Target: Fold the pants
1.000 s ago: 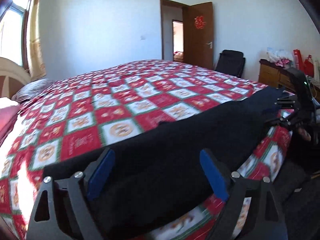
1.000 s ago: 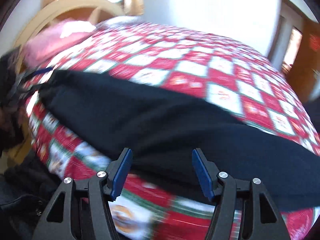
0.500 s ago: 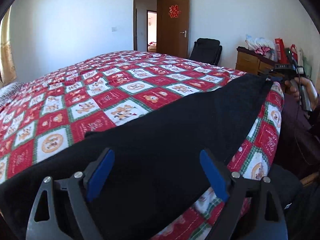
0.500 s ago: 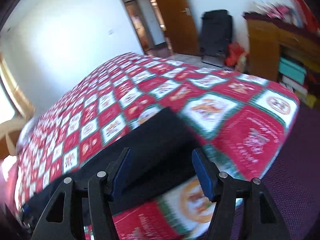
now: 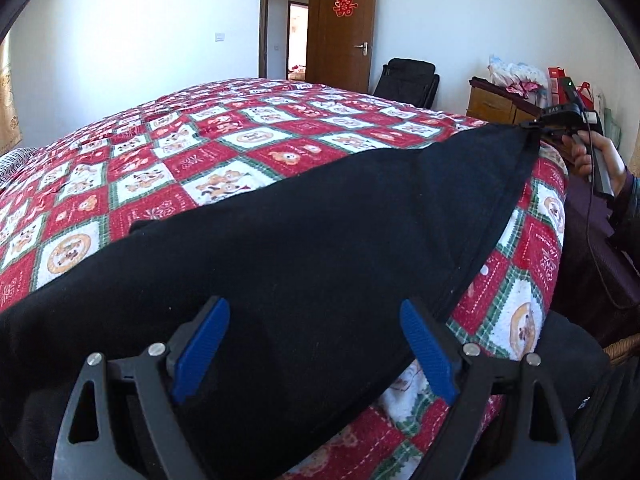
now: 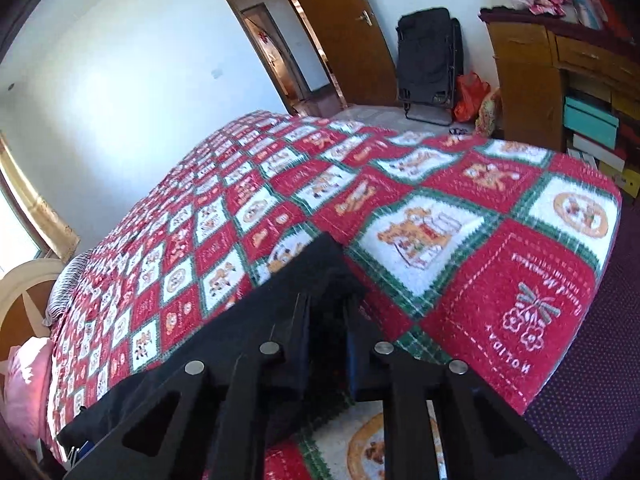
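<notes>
Spreading black pants (image 5: 304,240), patchwork bedspread (image 5: 224,148), open door (image 5: 344,28)

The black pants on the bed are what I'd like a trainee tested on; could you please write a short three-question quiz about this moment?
1. True or false: the black pants lie stretched along the near edge of the red patterned bedspread.
2. Which gripper has pants fabric between its closing jaws? A) left gripper B) right gripper C) neither
3. Fill in: the left gripper's blue pads stand wide ____ above the cloth.

Key
1. True.
2. B: the right gripper's jaws are closing on the end of the pants, which the left wrist view shows pinched at the bed's far corner.
3. Apart; they grip nothing.
</notes>
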